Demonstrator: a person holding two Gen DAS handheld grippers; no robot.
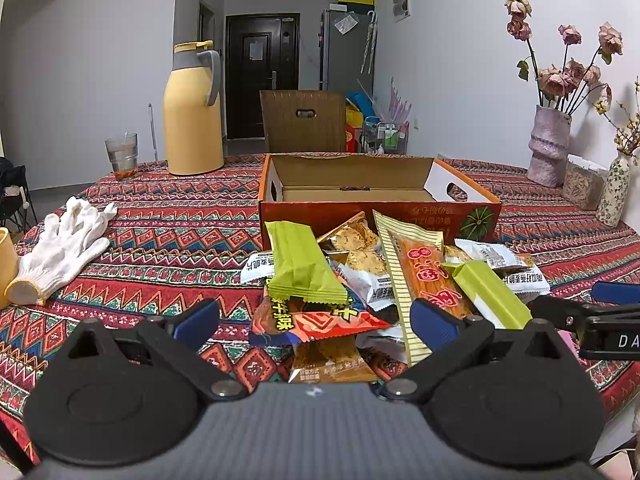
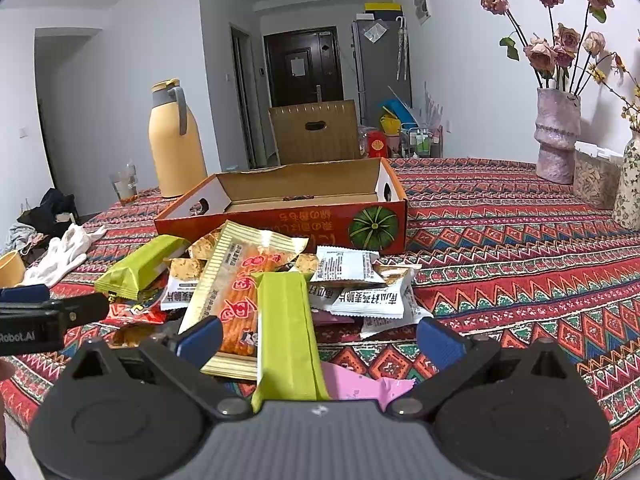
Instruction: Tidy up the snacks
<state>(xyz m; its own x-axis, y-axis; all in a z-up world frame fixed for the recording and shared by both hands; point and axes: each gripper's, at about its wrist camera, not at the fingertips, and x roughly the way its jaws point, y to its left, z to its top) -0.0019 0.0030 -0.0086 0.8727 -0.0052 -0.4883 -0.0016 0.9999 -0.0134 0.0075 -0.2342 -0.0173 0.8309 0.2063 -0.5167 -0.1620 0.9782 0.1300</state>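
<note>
Your left claw [image 1: 314,322] stood apart and empty, the snack pile [image 1: 360,276] just ahead of its tips on the patterned surface [image 1: 160,216]. Your right claw [image 2: 320,340] gaped too, straddling a green wafer packet [image 2: 286,332]; the open orange carton [image 2: 288,216] lay beyond
</note>
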